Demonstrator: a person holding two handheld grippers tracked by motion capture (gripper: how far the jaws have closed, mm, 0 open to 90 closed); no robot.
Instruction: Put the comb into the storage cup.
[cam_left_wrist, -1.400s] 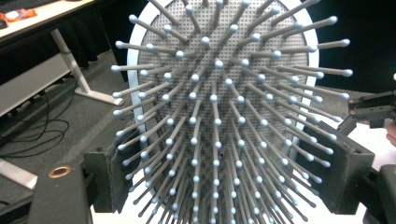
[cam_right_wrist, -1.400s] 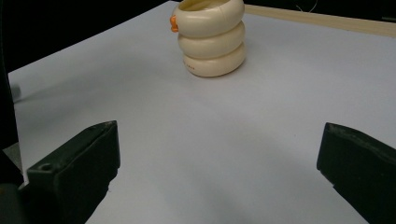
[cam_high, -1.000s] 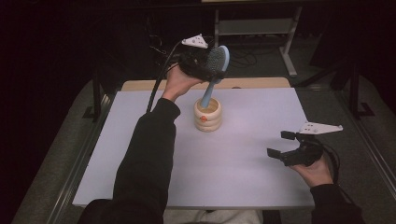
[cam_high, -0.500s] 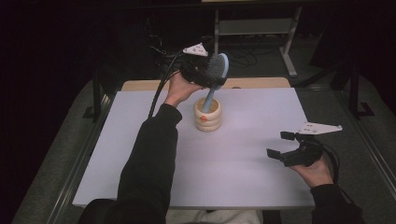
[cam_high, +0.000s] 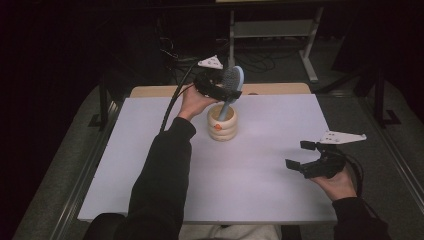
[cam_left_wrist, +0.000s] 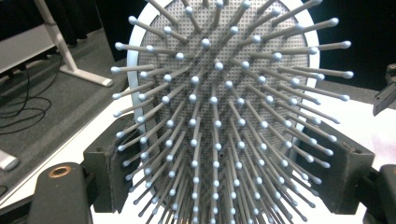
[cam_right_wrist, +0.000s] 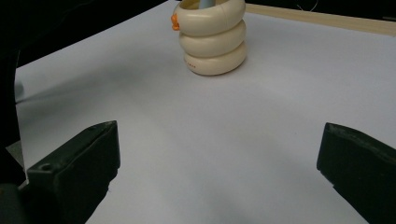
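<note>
A light blue hairbrush (cam_high: 233, 80) with grey bristles stands tilted, its handle down inside a cream ribbed cup (cam_high: 223, 126) at the back middle of the white table. My left gripper (cam_high: 220, 89) is shut on the brush head. In the left gripper view the bristles (cam_left_wrist: 224, 93) face the camera, with a black jaw on each side. My right gripper (cam_high: 298, 154) rests open at the table's right front, with nothing between its jaws. In the right gripper view the cup (cam_right_wrist: 212, 39) stands ahead with an orange mark on its side.
The white table top (cam_high: 270, 190) spreads around the cup. A wooden strip (cam_high: 270, 89) runs along its far edge. A metal stand and loose cables (cam_high: 270, 50) lie on the dark floor behind. The left sleeve (cam_high: 160, 170) crosses the table's left middle.
The left gripper has come down with the brush, so the handle sits deeper in the cup. The right gripper has stayed put.
</note>
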